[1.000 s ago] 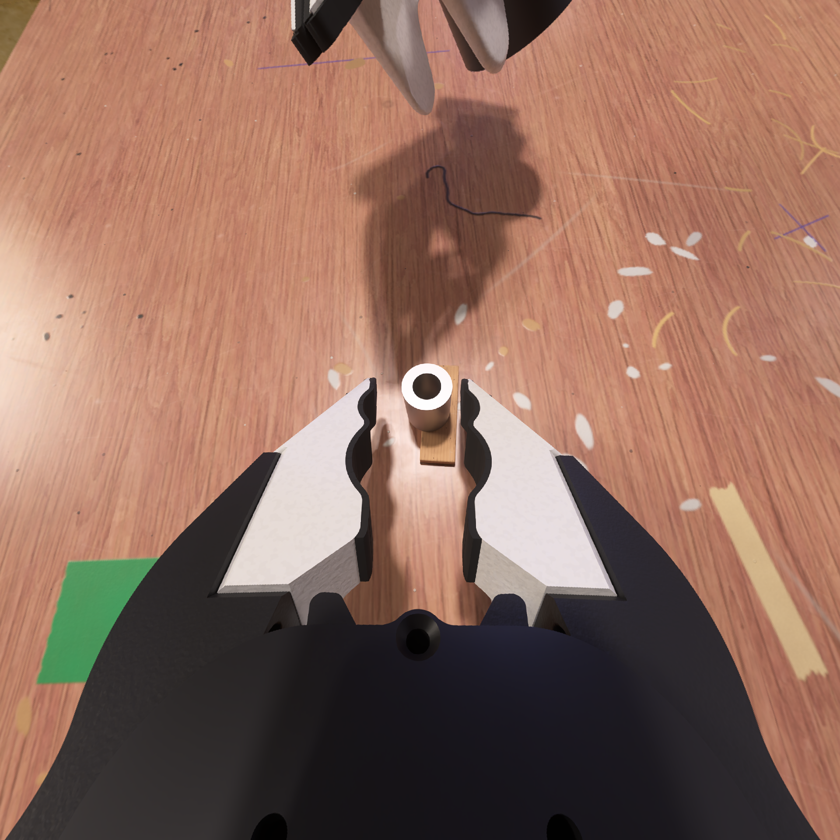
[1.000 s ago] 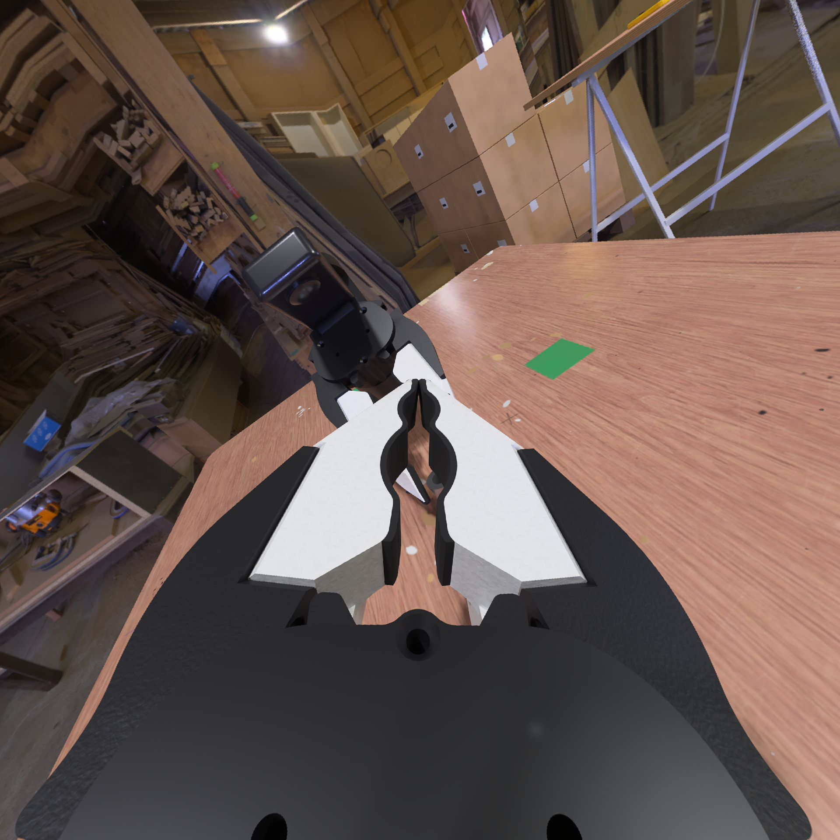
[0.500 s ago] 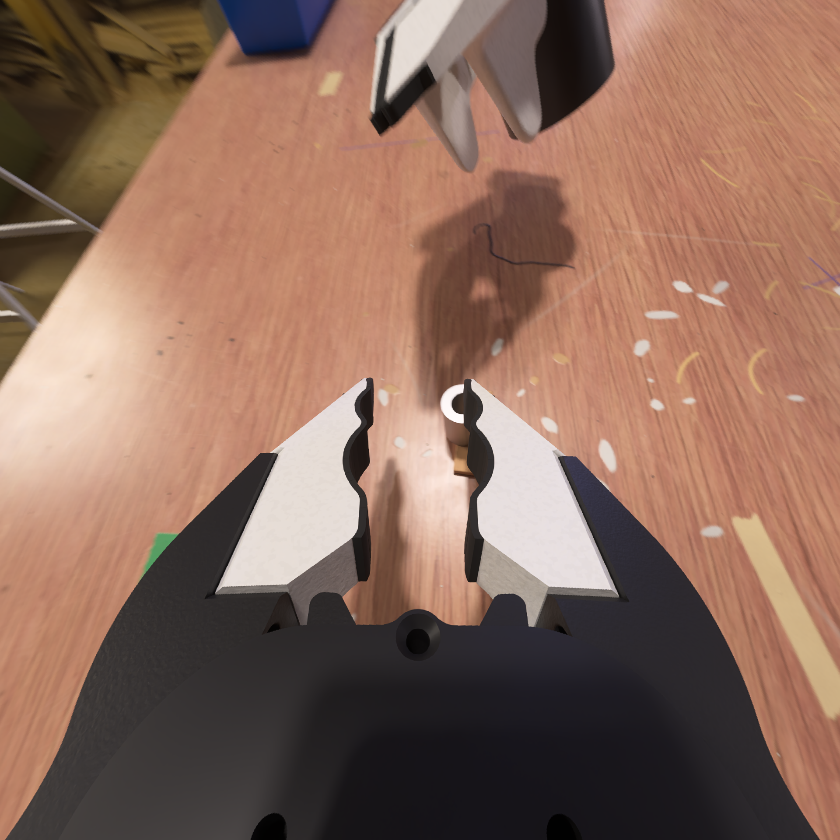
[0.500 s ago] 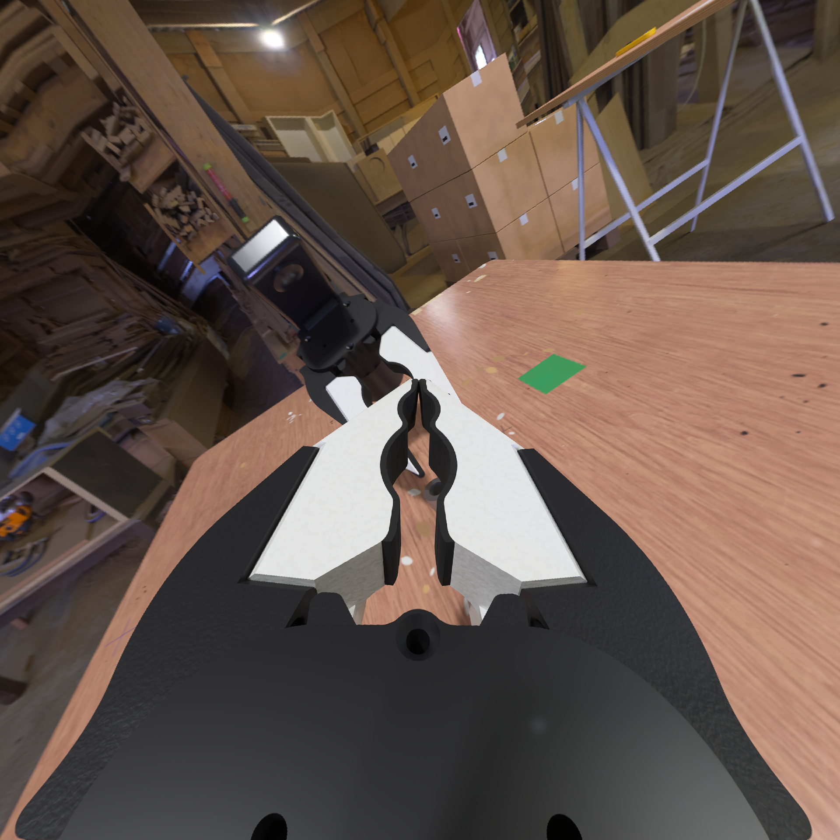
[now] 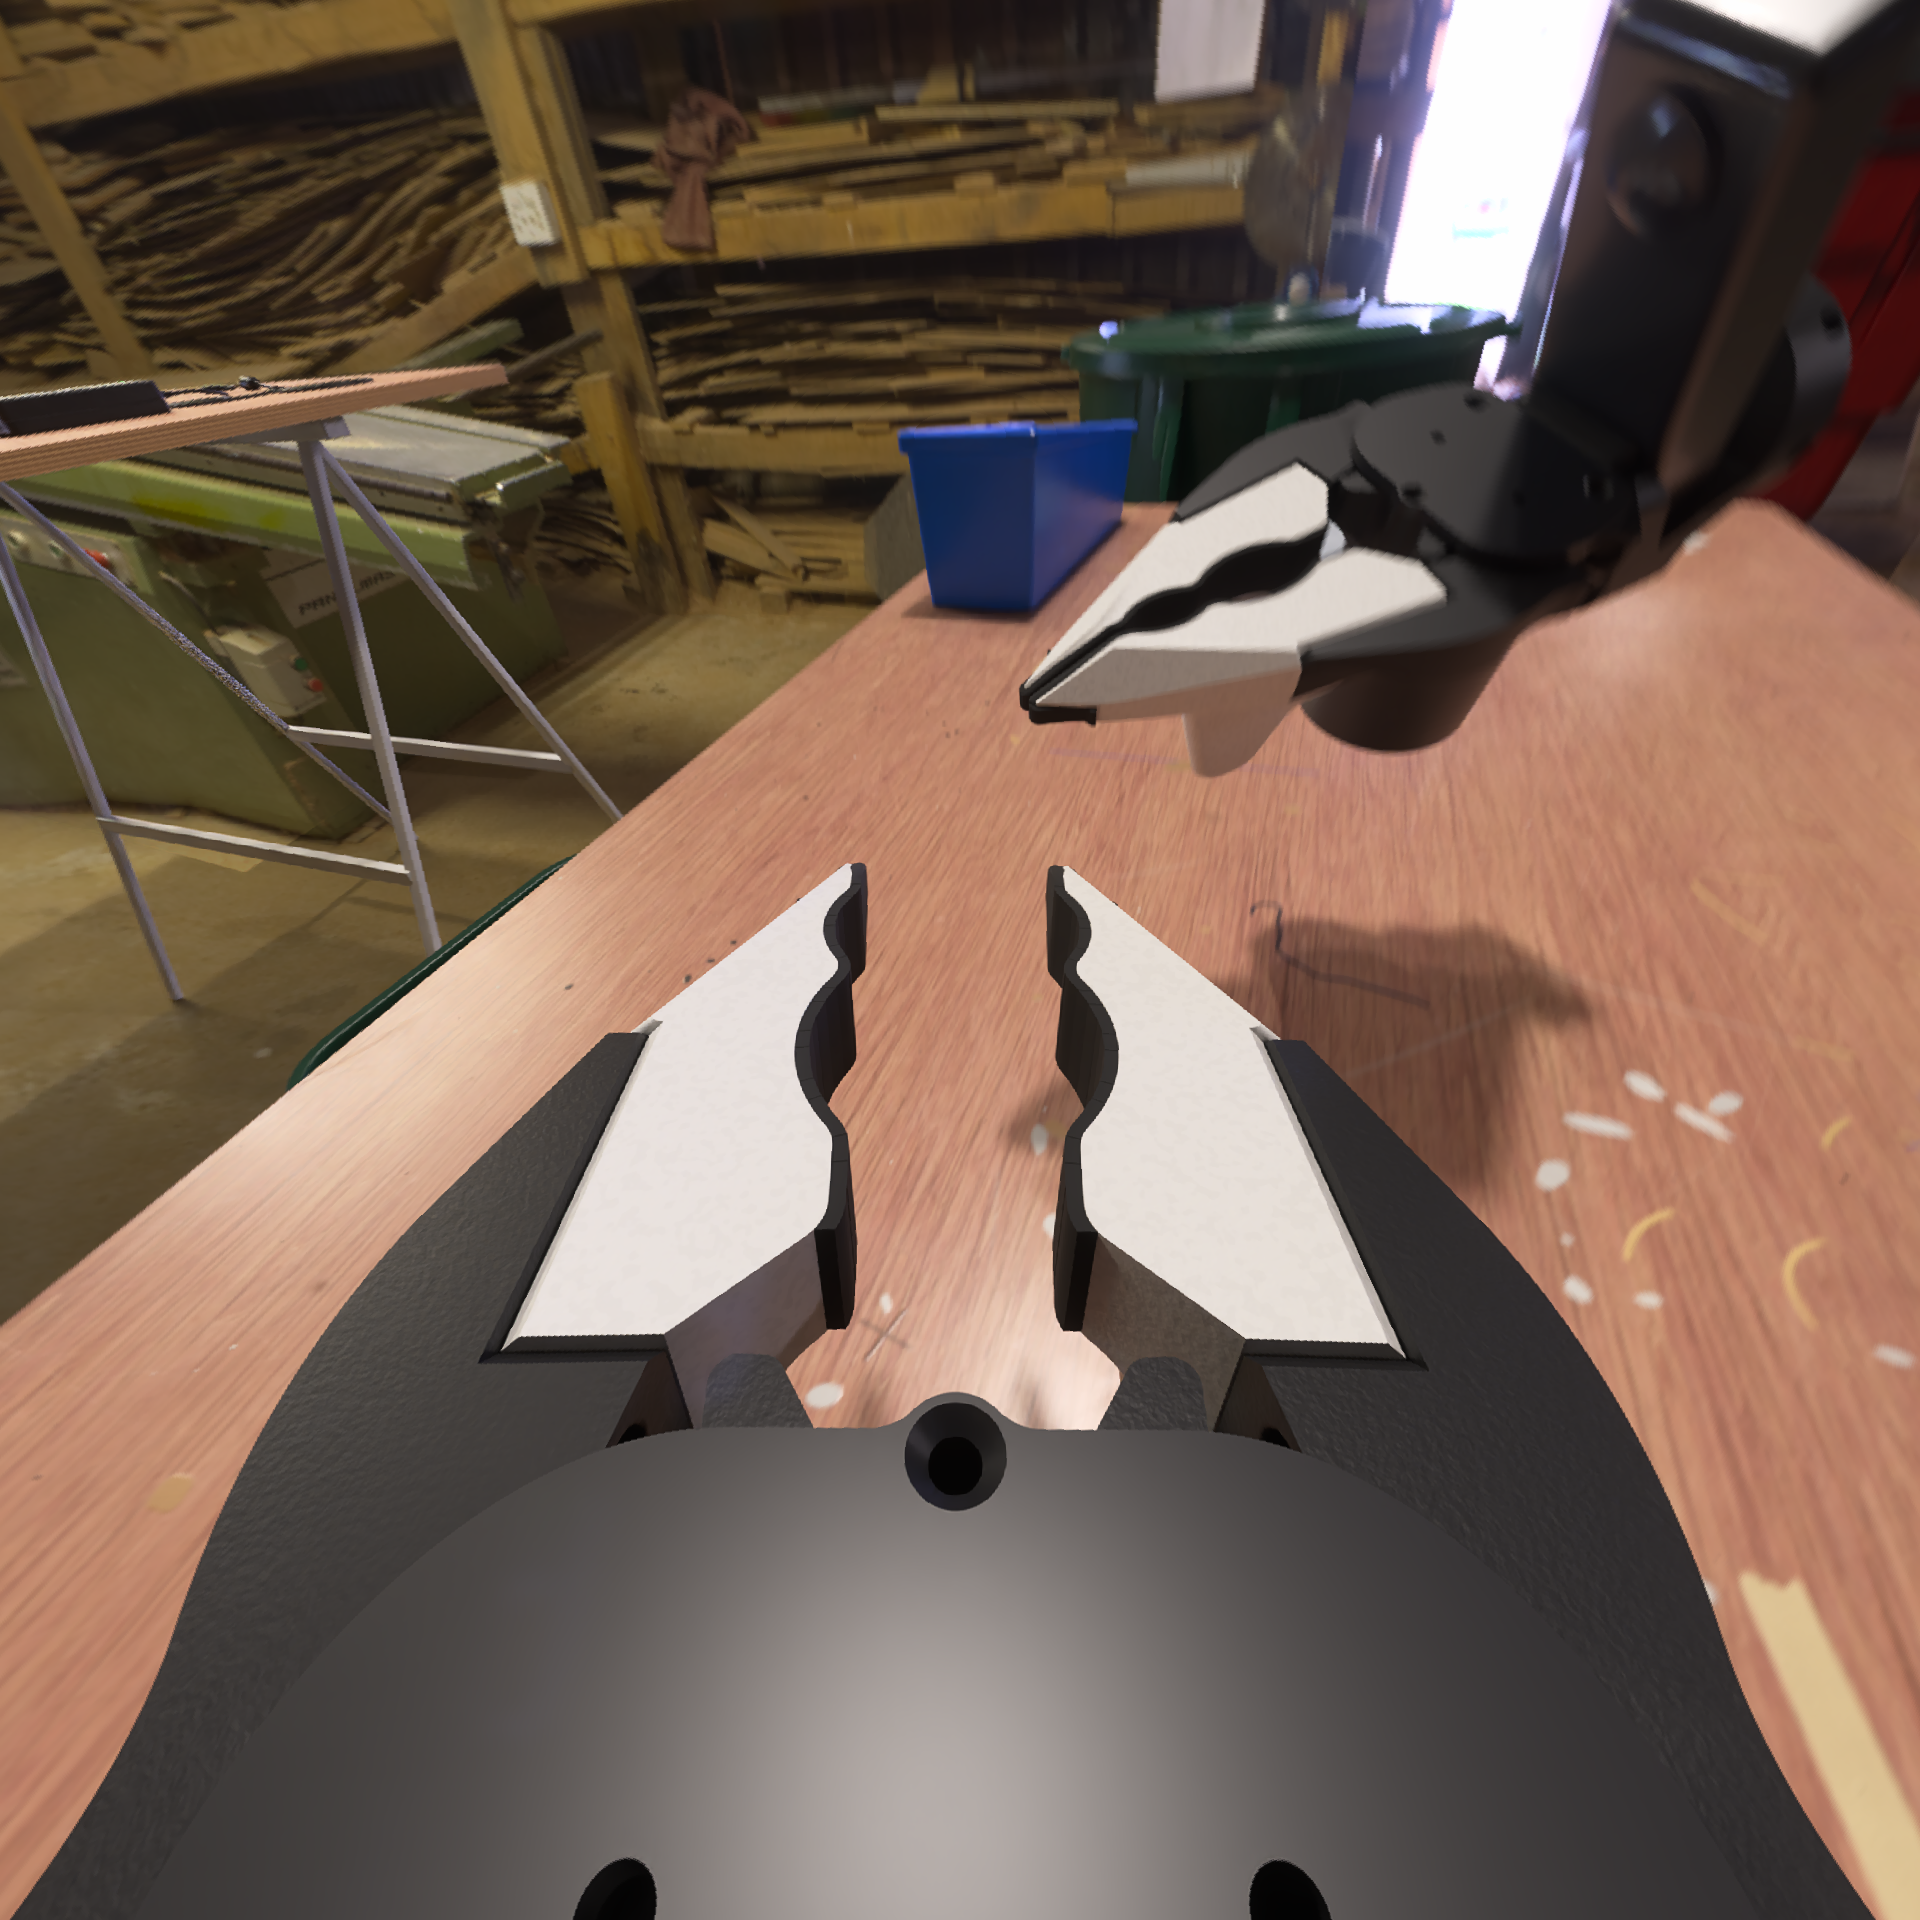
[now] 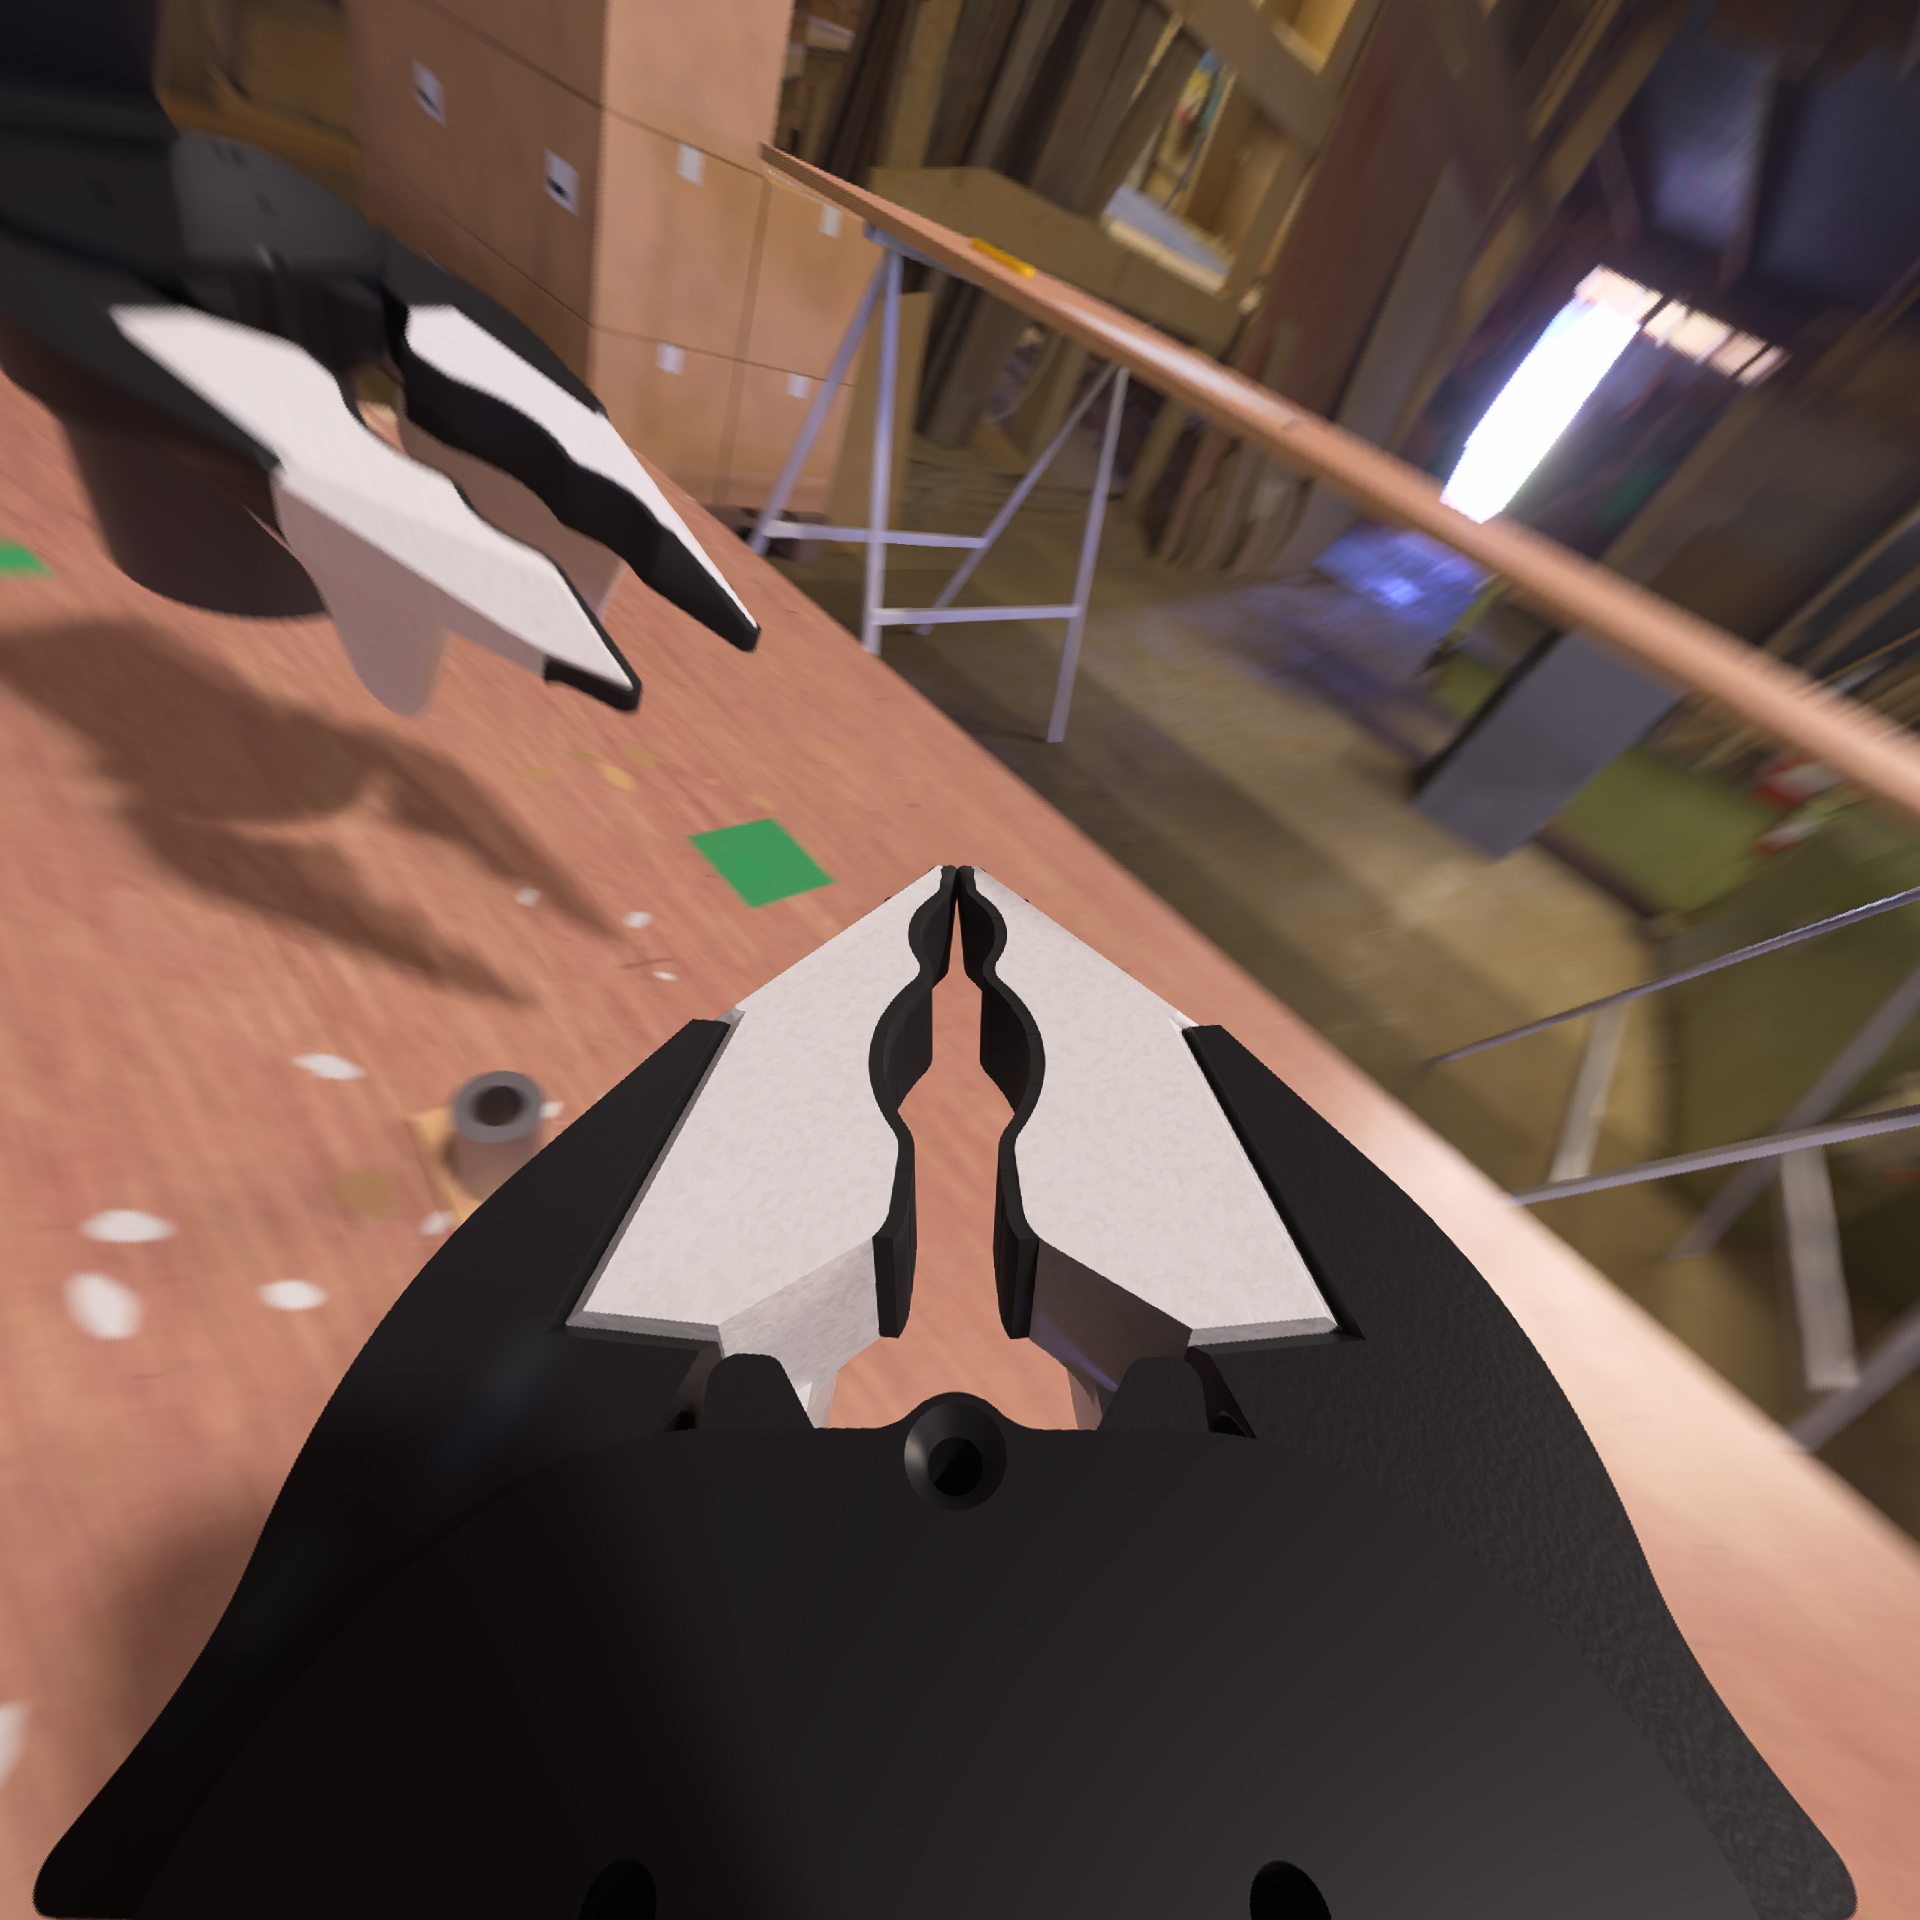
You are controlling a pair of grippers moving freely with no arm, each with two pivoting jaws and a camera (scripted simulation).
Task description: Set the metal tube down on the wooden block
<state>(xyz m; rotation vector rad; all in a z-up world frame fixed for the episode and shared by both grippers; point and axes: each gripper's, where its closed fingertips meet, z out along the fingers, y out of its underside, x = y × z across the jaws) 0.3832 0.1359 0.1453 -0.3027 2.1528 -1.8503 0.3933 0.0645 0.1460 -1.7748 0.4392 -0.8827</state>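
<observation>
The short grey metal tube (image 6: pixel 495 1127) stands upright on the small flat wooden block (image 6: pixel 431 1143) on the table, seen only in the right wrist view, left of my right gripper's body. My left gripper (image 5: pixel 956 883) is open and empty, raised above the table; the tube and block do not show in its view. It also appears in the right wrist view (image 6: pixel 691 655), up and left of the tube. My right gripper (image 6: pixel 954 878) is shut and empty, pointing toward the table edge. It shows in the left wrist view (image 5: pixel 1034 698), hovering ahead to the right.
The reddish wooden table (image 5: pixel 1455 935) carries white flecks, shavings and a green patch (image 6: pixel 761 860). A blue bin (image 5: pixel 1013 514) stands at the far end. The table edge (image 6: pixel 1351 1091) runs close on the right gripper's right. Trestle tables and shelves of timber lie beyond.
My left gripper has lifted and tilted up away from the tube, which left its view. My right gripper has swung right toward the table edge. The tube stays upright on the block.
</observation>
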